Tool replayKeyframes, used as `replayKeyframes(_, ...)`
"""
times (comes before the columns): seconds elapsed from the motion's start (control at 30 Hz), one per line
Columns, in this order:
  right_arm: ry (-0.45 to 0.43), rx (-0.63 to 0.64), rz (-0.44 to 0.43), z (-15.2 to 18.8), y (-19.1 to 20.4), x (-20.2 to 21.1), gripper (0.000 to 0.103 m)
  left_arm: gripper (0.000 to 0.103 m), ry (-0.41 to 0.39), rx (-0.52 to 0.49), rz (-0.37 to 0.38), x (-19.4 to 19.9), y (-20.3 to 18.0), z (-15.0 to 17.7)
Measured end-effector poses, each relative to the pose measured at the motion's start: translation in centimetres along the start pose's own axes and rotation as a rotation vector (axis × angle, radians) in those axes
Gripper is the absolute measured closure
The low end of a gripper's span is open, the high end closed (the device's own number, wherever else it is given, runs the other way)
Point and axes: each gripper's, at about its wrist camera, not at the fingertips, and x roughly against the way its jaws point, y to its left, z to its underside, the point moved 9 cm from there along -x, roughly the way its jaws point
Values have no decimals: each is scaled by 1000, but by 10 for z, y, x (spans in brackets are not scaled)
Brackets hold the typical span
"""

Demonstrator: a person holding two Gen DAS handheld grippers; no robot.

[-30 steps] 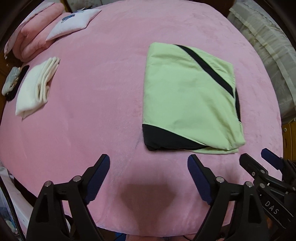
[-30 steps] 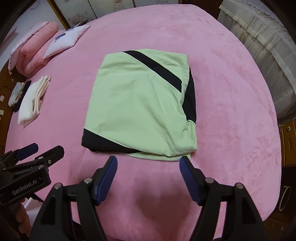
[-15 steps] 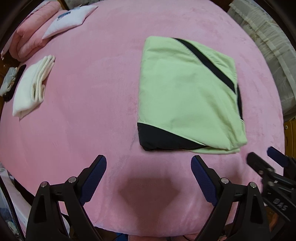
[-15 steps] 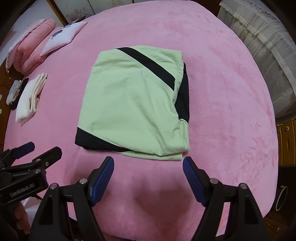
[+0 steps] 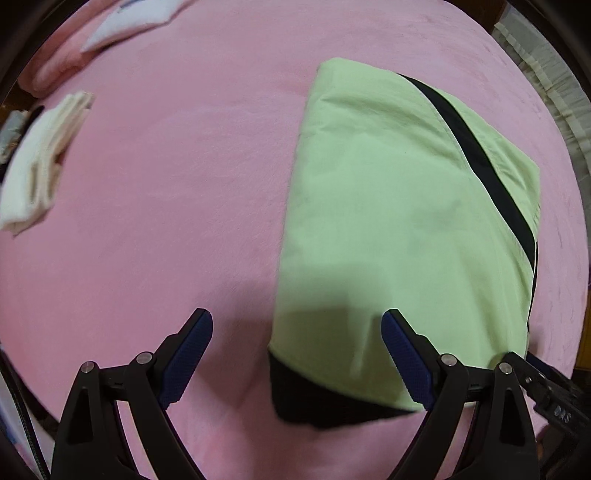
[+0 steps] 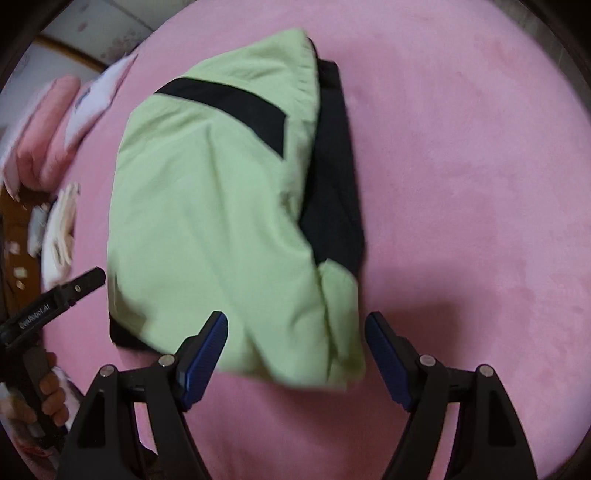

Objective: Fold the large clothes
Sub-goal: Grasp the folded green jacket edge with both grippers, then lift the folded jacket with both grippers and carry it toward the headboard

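Note:
A folded light-green garment with black bands (image 5: 388, 206) lies flat on the pink bed cover (image 5: 166, 184). My left gripper (image 5: 297, 325) hangs open just above its near left corner, one finger over the pink cover and the other over the green cloth. The same garment (image 6: 207, 206) fills the right wrist view. My right gripper (image 6: 297, 325) stands open over its near right corner, and the pads touch nothing. The left gripper (image 6: 62, 295) shows at the left edge there, with a hand (image 6: 48, 391) on its handle. The right gripper's tip (image 5: 546, 387) shows at lower right in the left view.
A folded white cloth (image 5: 40, 158) lies at the bed's left side. A white pillow (image 5: 129, 18) and a rolled pink blanket (image 6: 48, 136) sit at the far left corner. A pale frilled curtain (image 5: 546, 74) borders the right. Bare pink cover surrounds the garment.
Both grippers have dropped and moved forward onto the garment's near edge, so its near corners now lie between the open jaws. The garment itself has not shifted.

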Motion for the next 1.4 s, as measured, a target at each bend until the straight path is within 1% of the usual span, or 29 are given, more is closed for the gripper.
replayKeyframes(0.03, 3, -7, -22, -3, -2, -5, 26, 11, 13, 0, 23, -6, 0, -3)
replayKeyframes(0.13, 23, -9, -134, -17, 0, -20, 26, 11, 33, -11, 77, -21, -2, -13)
replayKeyframes(0.17, 27, -5, -155, -21, 1, -22, 26, 10, 34, -14, 92, -24, -3, -15)
replayKeyframes(0.23, 31, 11, -225, -31, 9, -30, 26, 7, 34, -22, 137, -33, -6, -23)
replayKeyframes(0.3, 36, 12, -251, -37, 11, -38, 26, 7, 18, -27, 185, -40, -10, -31)
replayKeyframes(0.37, 36, -1, -305, -45, 14, -46, 26, 7, -6, -21, 231, -48, -14, -40)
replayKeyframes(0.43, 20, -6, -348, -50, 18, -46, 32, 7, -22, -5, 285, -56, -20, -50)
replayKeyframes(0.47, 13, -6, -358, -53, 20, -46, 45, 8, -33, 7, 287, -58, -22, -53)
replayKeyframes(0.5, 18, 0, -357, -55, 22, -47, 61, 10, -41, 10, 280, -58, -22, -55)
replayKeyframes(0.53, 24, 9, -356, -56, 23, -47, 67, 15, -52, 10, 269, -56, -23, -57)
replayKeyframes(0.6, 21, 45, -345, -57, 30, -42, 83, 26, -69, 6, 249, -51, -26, -54)
replayKeyframes(0.63, 4, 81, -340, -56, 37, -36, 85, 38, -75, -2, 247, -47, -27, -52)
replayKeyframes(0.67, -8, 110, -338, -55, 45, -29, 87, 46, -82, -12, 247, -43, -27, -50)
replayKeyframes(0.7, -15, 121, -336, -52, 50, -25, 88, 50, -88, -20, 251, -39, -26, -48)
replayKeyframes(0.77, -41, 132, -334, -49, 65, -12, 90, 61, -104, -20, 258, -32, -25, -46)
replayKeyframes(0.83, -71, 155, -315, -49, 76, -2, 91, 66, -118, -5, 272, -26, -22, -44)
replayKeyframes(0.97, -107, 213, -265, -44, 101, 17, 92, 71, -135, 76, 342, -11, -6, -33)
replayKeyframes(1.1, -113, 290, -254, -28, 134, 40, 92, 73, -156, 96, 380, 7, 23, -25)
replayKeyframes(1.17, -117, 322, -242, -19, 153, 47, 92, 74, -160, 115, 400, 18, 46, -24)
replayKeyframes(1.23, -134, 365, -232, -7, 182, 57, 93, 75, -172, 136, 413, 32, 69, -19)
replayKeyframes(1.27, -145, 384, -231, -2, 194, 61, 93, 75, -184, 149, 418, 42, 88, -17)
replayKeyframes(1.3, -159, 411, -233, 5, 218, 66, 93, 75, -192, 157, 419, 48, 97, -14)
replayKeyframes(1.33, -167, 429, -234, 9, 231, 69, 93, 75, -198, 169, 419, 56, 113, -12)
replayKeyframes(1.37, -176, 448, -237, 15, 249, 72, 93, 75, -209, 184, 416, 66, 133, -13)
replayKeyframes(1.4, -190, 472, -249, 21, 278, 74, 93, 75, -226, 196, 407, 79, 155, -16)
